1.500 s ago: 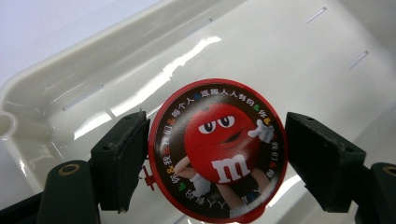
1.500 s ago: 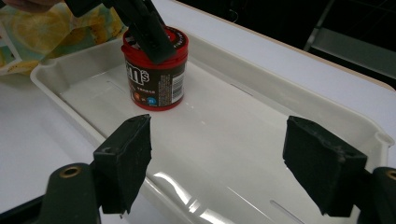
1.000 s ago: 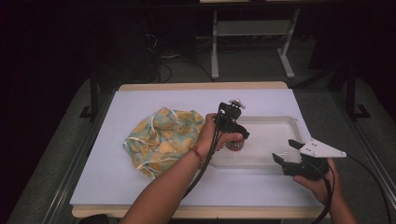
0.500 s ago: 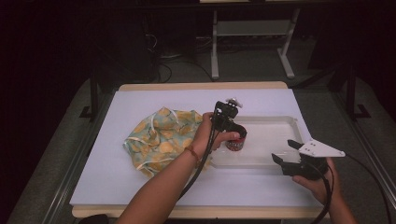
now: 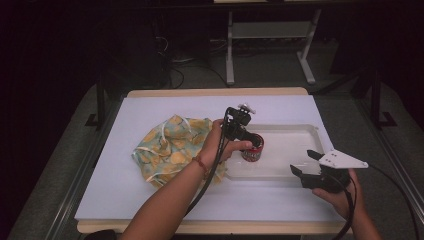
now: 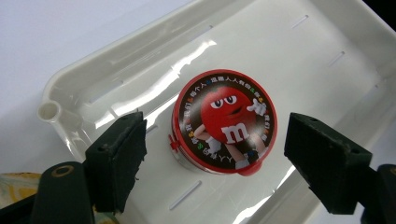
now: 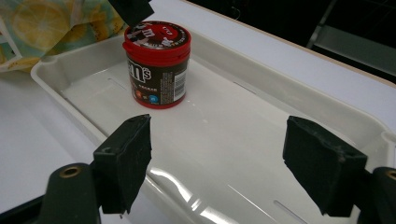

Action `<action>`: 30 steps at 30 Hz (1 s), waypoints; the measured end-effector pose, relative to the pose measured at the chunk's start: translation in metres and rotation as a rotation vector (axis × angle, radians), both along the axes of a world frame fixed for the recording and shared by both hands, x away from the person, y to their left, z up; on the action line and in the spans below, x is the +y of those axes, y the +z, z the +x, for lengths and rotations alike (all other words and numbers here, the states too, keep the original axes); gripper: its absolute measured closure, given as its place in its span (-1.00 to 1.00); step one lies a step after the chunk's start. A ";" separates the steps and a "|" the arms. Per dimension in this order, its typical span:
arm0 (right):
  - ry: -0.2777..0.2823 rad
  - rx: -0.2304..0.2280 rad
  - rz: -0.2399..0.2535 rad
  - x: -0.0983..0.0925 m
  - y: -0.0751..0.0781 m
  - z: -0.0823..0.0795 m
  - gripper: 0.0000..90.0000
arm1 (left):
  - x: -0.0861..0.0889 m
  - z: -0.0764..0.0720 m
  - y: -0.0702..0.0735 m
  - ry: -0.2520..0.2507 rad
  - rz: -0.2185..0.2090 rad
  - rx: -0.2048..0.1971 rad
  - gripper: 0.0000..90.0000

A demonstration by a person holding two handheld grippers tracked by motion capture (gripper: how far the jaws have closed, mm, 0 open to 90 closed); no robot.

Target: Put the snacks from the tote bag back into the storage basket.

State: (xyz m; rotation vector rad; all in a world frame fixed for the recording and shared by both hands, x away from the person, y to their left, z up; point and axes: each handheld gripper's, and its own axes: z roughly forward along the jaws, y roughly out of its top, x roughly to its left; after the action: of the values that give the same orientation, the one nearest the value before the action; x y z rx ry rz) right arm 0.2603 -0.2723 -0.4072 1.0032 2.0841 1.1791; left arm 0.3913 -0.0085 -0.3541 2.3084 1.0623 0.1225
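The left hand-held gripper (image 5: 248,141) is hanging right above the candy tub (image 6: 224,122), its 2 jaws spread wide on either side of the red lid and touching nothing. The tub is standing upright inside the white tray (image 5: 295,131), near the tray's left end, with the cartoon character on its lid facing up in the left gripper view. In the right gripper view the tub (image 7: 157,64) is showing its dark label and barcode, and 1 black jaw of the other tool is hovering just over its far edge. The right hand-held gripper (image 5: 307,163) is sitting low at the tray's near right corner, jaws spread and holding nothing, well apart from the tub. The tray (image 7: 224,154) is lying on the white counter (image 5: 150,195), its glossy floor catching the light. Just left of the tray, a crumpled lemon-print cloth (image 5: 170,149) is lying on the counter, with the person's left forearm crossing its near edge.
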 end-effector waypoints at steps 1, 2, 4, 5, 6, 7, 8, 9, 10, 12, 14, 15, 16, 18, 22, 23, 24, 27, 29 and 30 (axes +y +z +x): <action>0.000 0.001 0.001 0.000 0.000 0.000 -0.49 | 0.002 0.000 0.001 -0.008 -0.001 -0.001 -0.57; 0.001 0.002 -0.001 0.000 0.000 0.000 -0.49 | 0.004 0.000 0.001 -0.017 -0.003 0.000 -0.60; 0.004 0.001 -0.002 0.001 0.000 0.000 -0.49 | 0.007 0.000 0.002 -0.029 -0.005 -0.001 -0.60; 0.005 0.001 -0.004 0.001 0.000 0.000 -0.49 | 0.009 -0.001 0.003 -0.036 -0.008 -0.003 -0.60; 0.005 0.001 -0.004 0.001 0.000 0.000 -0.49 | 0.011 -0.001 0.003 -0.044 -0.003 -0.009 -0.60; 0.005 0.002 -0.005 0.001 0.000 0.000 -0.49 | 0.013 -0.001 0.004 -0.046 -0.005 -0.011 -0.60; 0.005 0.001 -0.005 0.001 0.000 0.000 -0.49 | 0.015 -0.001 0.004 -0.051 -0.007 -0.010 -0.60; 0.004 0.002 -0.004 0.001 -0.001 0.000 -0.49 | 0.017 -0.001 0.005 -0.054 -0.007 -0.010 -0.60; 0.004 0.002 -0.004 0.001 -0.001 0.000 -0.49 | 0.019 0.000 0.005 -0.052 -0.006 -0.012 -0.60; 0.006 0.004 -0.007 0.002 -0.001 0.001 -0.49 | 0.022 0.000 0.007 -0.073 -0.010 -0.017 -0.60; 0.006 0.005 -0.010 0.002 -0.001 0.000 -0.49 | 0.025 -0.002 0.008 -0.094 -0.013 -0.027 -0.60; 0.006 0.005 -0.010 0.002 -0.001 0.000 -0.49 | 0.026 -0.002 0.009 -0.105 -0.010 -0.036 -0.60; 0.006 0.006 -0.010 0.002 -0.001 0.000 -0.49 | 0.027 -0.003 0.009 -0.112 -0.011 -0.040 -0.60; 0.006 0.006 -0.010 0.002 -0.001 0.001 -0.49 | 0.029 -0.005 0.010 -0.126 -0.008 -0.050 -0.59; 0.007 0.004 -0.011 0.002 -0.001 0.000 -0.49 | 0.032 -0.007 0.013 -0.133 -0.011 -0.064 -0.59; 0.007 0.004 -0.011 0.003 -0.001 0.000 -0.49 | 0.033 -0.008 0.013 -0.134 -0.005 -0.068 -0.58; 0.006 0.005 -0.009 0.002 -0.001 0.000 -0.49 | 0.034 -0.008 0.014 -0.137 -0.001 -0.072 -0.58; 0.007 0.007 -0.009 0.002 -0.001 0.000 -0.49 | 0.037 -0.009 0.015 -0.142 0.002 -0.079 -0.57; 0.008 0.005 -0.009 0.003 -0.001 0.000 -0.49 | 0.039 -0.009 0.015 -0.145 0.005 -0.084 -0.57; 0.008 0.005 -0.009 0.003 -0.001 0.000 -0.49 | 0.041 -0.009 0.016 -0.147 0.002 -0.085 -0.57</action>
State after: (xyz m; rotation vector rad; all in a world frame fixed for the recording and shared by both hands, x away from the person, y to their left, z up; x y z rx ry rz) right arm 0.2607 -0.2696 -0.4081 0.9952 2.0974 1.1711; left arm 0.3821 0.0322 -0.3386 2.3520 0.8477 0.1622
